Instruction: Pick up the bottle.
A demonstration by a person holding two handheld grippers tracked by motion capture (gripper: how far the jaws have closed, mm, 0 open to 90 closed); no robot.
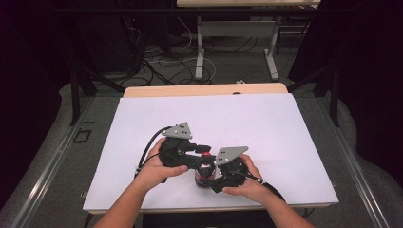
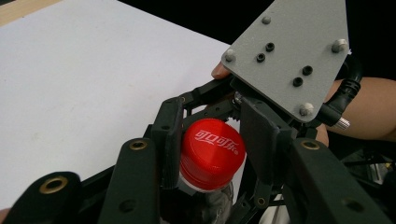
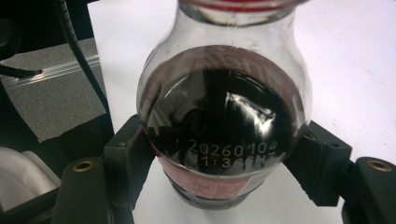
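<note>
Bottle: dark cola, stood on your white table.
Left gripper: you closed it around the red cap.
Right gripper: you clamped the bottle's body.

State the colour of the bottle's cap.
Red, with white lettering on top; the cap shows best in the left gripper view, between the left gripper's jaws.

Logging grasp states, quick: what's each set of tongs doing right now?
Left tongs: closed on the red cap of the bottle.
Right tongs: closed on the bottle body.
</note>
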